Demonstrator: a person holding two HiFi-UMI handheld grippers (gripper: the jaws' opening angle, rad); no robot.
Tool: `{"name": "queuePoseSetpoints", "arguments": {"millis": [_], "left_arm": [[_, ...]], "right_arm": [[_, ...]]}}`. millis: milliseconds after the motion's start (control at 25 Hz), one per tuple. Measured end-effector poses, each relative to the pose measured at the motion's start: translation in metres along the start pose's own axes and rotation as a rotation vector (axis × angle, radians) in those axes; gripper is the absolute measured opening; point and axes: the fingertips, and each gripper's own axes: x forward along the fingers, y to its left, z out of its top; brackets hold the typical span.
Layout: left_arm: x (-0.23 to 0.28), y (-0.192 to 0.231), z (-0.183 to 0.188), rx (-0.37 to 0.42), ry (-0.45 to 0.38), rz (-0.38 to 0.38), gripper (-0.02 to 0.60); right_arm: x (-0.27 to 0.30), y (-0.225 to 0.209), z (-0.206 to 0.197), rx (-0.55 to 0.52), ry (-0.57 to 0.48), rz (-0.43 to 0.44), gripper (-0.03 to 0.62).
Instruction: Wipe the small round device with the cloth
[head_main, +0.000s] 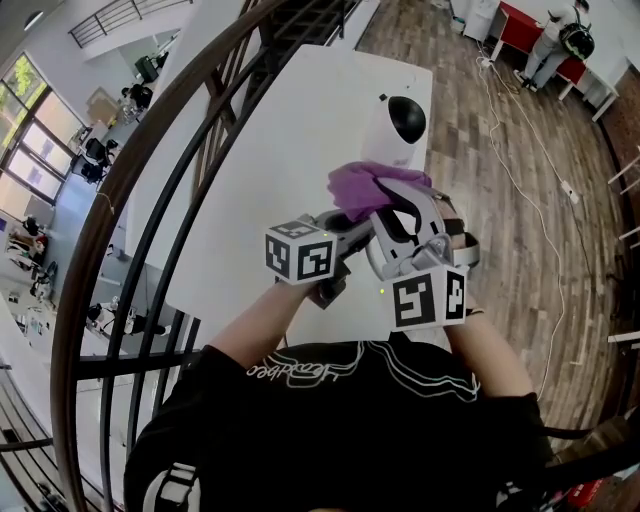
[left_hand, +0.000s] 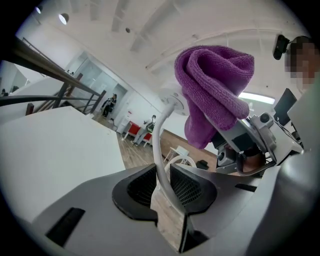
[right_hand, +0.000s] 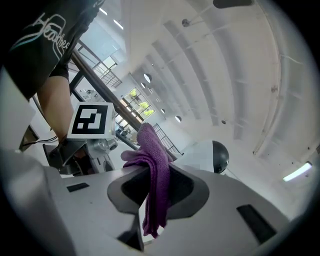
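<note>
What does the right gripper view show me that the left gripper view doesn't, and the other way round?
Only the right gripper view: the device with its black dome, the other gripper's marker cube, and the person's arm and black shirt.
Only the left gripper view: a thin white cable pinched between its own jaws, and wooden floor beyond.
Both: the purple cloth, clamped in the right jaws.
</note>
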Motion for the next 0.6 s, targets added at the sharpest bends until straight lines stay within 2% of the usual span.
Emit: {"name": "queuePoseSetpoints", "arguments": {"millis": [360, 600], "left_arm": [[0.0, -0.004, 0.002, 0.006, -0.012, -0.011, 0.087], [-0.002, -0.004, -0.001, -0.003, -0.012, 0.002, 0.087]], "right_arm": [[0.004, 0.016, -0.023, 0.056, 0.051, 0.093, 0.066], [-0.01, 0.018, -0.016, 0.038, 0.007, 0.124, 0.066]]}}
